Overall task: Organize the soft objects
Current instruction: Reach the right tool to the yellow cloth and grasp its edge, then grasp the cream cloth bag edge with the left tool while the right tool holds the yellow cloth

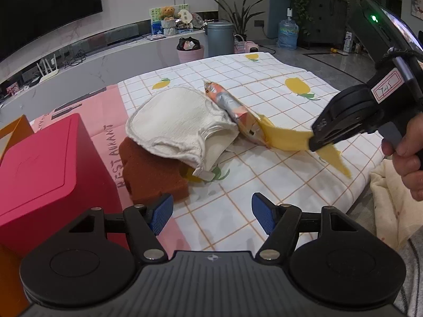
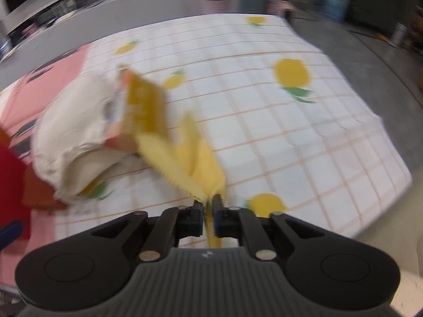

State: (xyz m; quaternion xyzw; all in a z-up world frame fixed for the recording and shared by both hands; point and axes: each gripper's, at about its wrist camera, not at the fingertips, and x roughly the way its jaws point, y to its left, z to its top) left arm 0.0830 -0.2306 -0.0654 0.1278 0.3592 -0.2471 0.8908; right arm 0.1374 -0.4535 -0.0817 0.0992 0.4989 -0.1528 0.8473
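A yellow cloth [image 1: 285,138] [image 2: 190,158] lies on the lemon-print sheet [image 1: 264,95] [image 2: 264,105], stretched from under an orange-and-silver snack packet [image 1: 232,108]. My right gripper [image 2: 208,204] [image 1: 312,145] is shut on the cloth's near end, which hangs out behind the fingers. A white padded mitt [image 1: 177,121] [image 2: 71,137] rests on a brown sponge [image 1: 153,174] beside the packet. My left gripper [image 1: 210,208] is open just in front of the sponge, with nothing between its blue pads [image 1: 161,211]. The right wrist view is blurred.
A red box [image 1: 45,163] stands at the left on a pink printed mat [image 1: 105,121], with an orange box edge [image 1: 13,129] behind it. A cream cloth [image 1: 391,198] hangs off the sheet's right edge. A person's hand [image 1: 407,153] holds the right gripper's handle.
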